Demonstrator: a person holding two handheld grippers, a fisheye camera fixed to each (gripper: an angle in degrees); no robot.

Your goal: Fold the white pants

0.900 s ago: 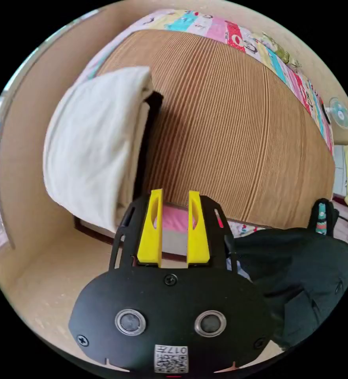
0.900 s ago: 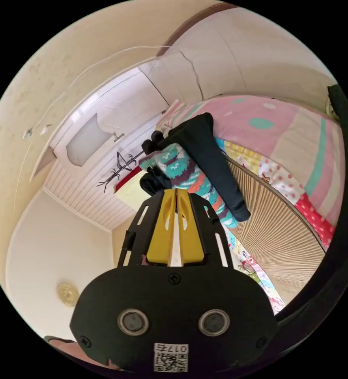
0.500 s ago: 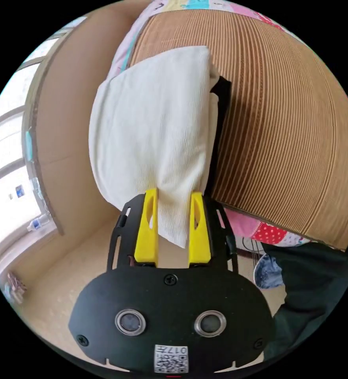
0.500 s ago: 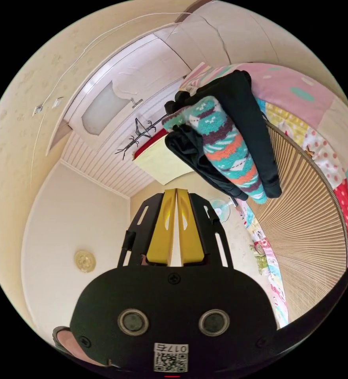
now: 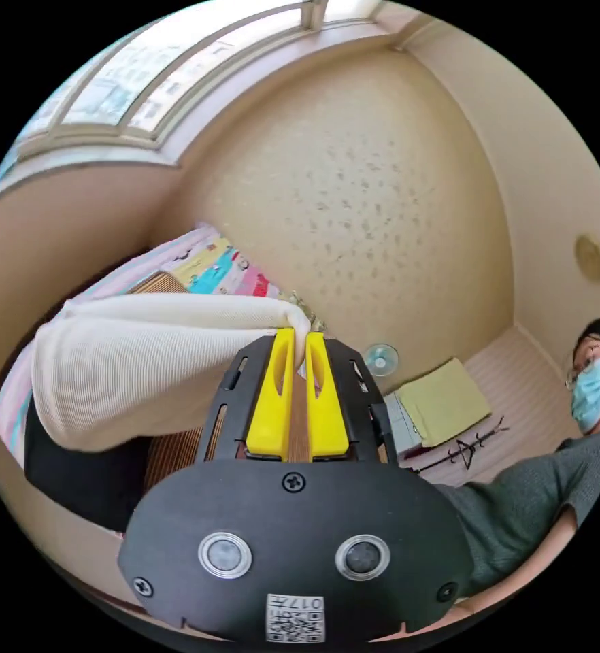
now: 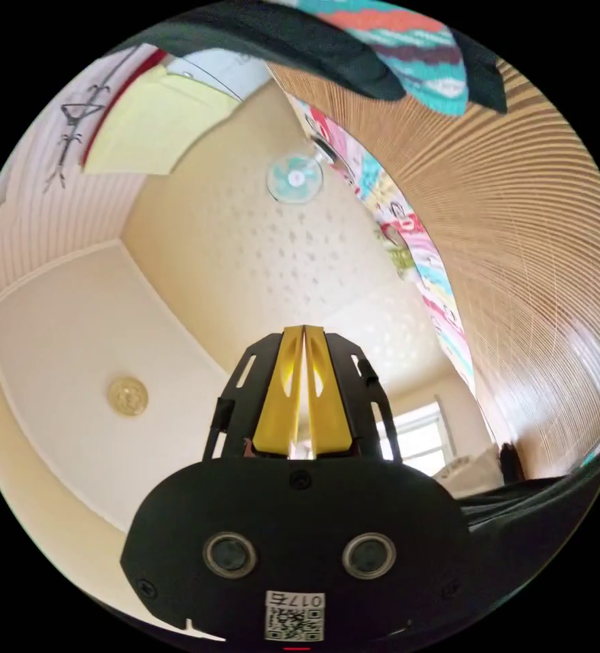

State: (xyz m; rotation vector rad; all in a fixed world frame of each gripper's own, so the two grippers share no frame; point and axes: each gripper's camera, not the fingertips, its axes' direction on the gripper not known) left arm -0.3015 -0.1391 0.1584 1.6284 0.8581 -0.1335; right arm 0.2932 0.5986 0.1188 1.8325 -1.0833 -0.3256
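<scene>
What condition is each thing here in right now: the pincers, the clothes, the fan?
Left gripper: shut on the white pants.
White pants: folded, pinched at one corner.
Right gripper: shut, holding nothing.
Black garment: lying under the white pants.
Patterned socks: lying on the mat.
Fan: blades look still.

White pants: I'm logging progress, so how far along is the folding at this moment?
Done: the white pants already look folded into a thick bundle, lying on the woven mat over a dark garment. In hand: the left gripper pinches the bundle's edge, jaws nearly closed. The right gripper is shut on nothing. Left: probably only release, or one last fold.
</scene>
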